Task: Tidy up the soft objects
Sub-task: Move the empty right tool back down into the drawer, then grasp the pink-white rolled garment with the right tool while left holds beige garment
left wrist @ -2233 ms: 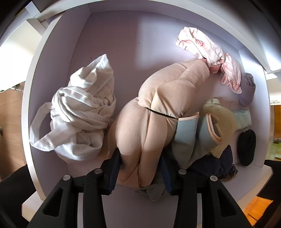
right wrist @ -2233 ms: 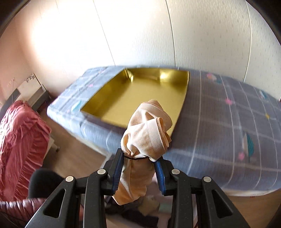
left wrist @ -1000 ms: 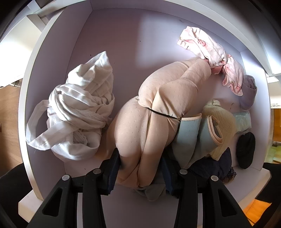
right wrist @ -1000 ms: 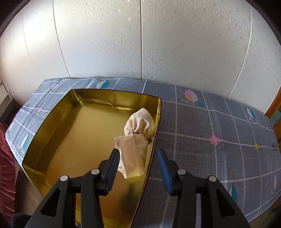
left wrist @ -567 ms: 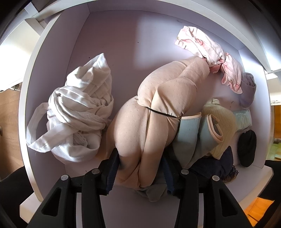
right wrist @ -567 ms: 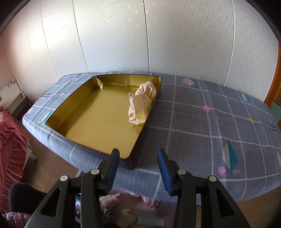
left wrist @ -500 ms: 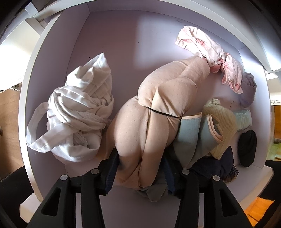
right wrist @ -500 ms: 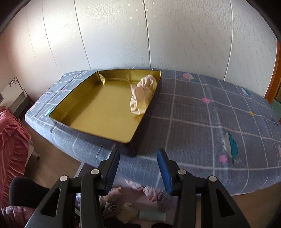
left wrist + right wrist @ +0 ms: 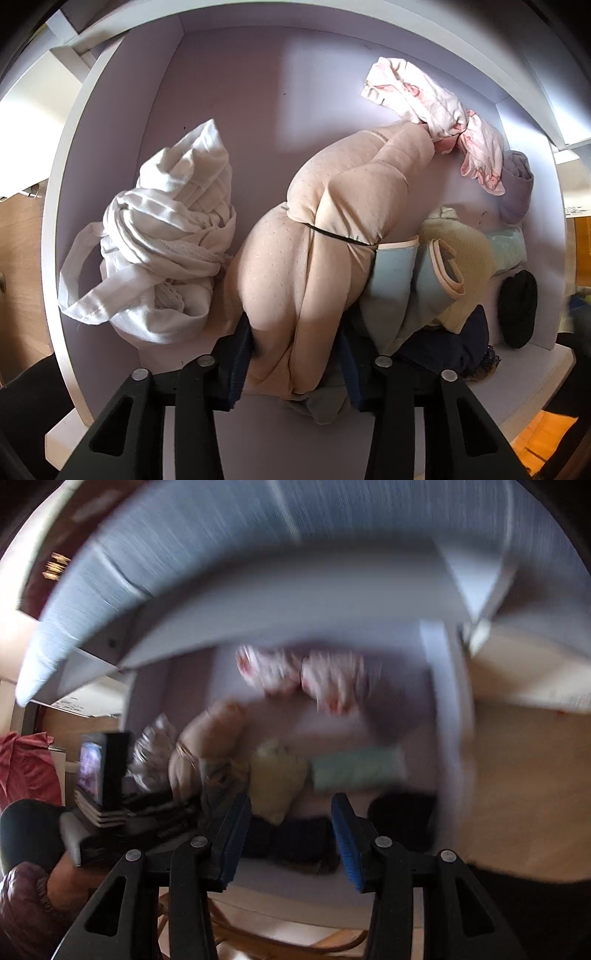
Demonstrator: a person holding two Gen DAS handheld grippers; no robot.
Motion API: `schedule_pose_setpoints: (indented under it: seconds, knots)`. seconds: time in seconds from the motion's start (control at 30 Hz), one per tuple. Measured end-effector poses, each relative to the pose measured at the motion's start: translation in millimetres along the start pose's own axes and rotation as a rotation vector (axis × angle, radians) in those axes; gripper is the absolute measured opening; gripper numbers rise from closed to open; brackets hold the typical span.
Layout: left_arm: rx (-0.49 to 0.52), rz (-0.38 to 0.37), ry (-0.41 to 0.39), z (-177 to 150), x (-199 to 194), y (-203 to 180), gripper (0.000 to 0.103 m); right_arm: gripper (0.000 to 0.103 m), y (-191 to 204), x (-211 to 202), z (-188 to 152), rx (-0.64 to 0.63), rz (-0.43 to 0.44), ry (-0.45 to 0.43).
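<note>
Left gripper (image 9: 295, 354) is clamping the beige bundle (image 9: 317, 258) in the drawer (image 9: 229, 92), jaws just tightening; right gripper (image 9: 291, 834) is hanging released, empty.

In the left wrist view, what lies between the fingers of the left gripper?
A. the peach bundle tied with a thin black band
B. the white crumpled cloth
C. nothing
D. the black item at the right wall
A: the left gripper has its fingers on both sides of the peach bundle, while the white crumpled cloth lies apart.
</note>
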State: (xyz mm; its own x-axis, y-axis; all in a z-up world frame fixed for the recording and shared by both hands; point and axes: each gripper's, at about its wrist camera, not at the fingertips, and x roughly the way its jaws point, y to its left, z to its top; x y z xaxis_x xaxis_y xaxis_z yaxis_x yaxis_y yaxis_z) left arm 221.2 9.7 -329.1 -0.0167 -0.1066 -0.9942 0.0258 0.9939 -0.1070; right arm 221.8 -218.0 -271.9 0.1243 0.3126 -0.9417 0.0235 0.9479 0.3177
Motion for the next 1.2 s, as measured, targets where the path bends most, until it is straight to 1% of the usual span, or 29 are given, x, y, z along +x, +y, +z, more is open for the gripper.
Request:
schedule_pose_setpoints:
  seconds: [0.07,0.13,0.27,0.4,0.47,0.77,0.9,0.97,1.03,1.07,1.13,1.17,1.2]
  knots:
    - [-0.001,-0.013,-0.004,0.0,-3.1,0.7,0.039,0.045,-0.5,18.4,-4.3,-0.003,-0.027,0.039]
    - [-0.008,-0.03,-0.006,0.5,-5.8,3.3,0.038,0.046,0.3,32.9,-5.6,-0.012,-0.016,0.082]
    - [-0.027,-0.052,-0.008,1.2,-12.3,8.8,0.036,0.045,0.5,54.0,-10.0,-0.002,0.009,0.131]
    - [-0.031,-0.072,-0.025,0.1,-21.8,15.5,0.035,0.046,0.2,72.3,-16.4,-0.008,0.002,0.188]
    - [-0.035,-0.087,-0.03,-0.5,-26.9,18.4,0.035,0.046,1.3,76.9,-18.9,-0.019,-0.001,0.201]
    - [-0.049,-0.12,-0.074,-6.8,-52.9,29.2,0.034,0.045,4.4,84.4,-22.4,-0.036,0.006,0.199]
    - [-0.057,-0.137,-0.093,-10.3,-68.2,37.8,0.034,0.045,7.0,85.1,-21.3,-0.042,-0.005,0.185]
    - [-0.052,-0.134,-0.098,-10.9,-73.6,39.1,0.034,0.045,9.8,78.3,-18.3,-0.064,-0.051,0.132]
    - [-0.046,-0.126,-0.102,-12.9,-77.2,41.9,0.034,0.045,10.4,72.9,-16.1,-0.083,-0.074,0.095]
    - [-0.044,-0.12,-0.1,-13.7,-78.1,43.0,0.034,0.045,12.3,70.2,-13.8,-0.103,-0.098,0.074]
    - [-0.043,-0.11,-0.095,-12.6,-75.2,37.7,0.034,0.046,21.0,63.5,-7.3,-0.188,-0.185,0.011]
    - [-0.042,-0.102,-0.09,-12.9,-74.0,39.4,0.034,0.046,24.0,61.8,-4.5,-0.217,-0.21,-0.009]
    - [-0.042,-0.094,-0.086,-12.7,-67.7,32.3,0.034,0.045,28.4,60.7,-0.1,-0.26,-0.25,-0.035]
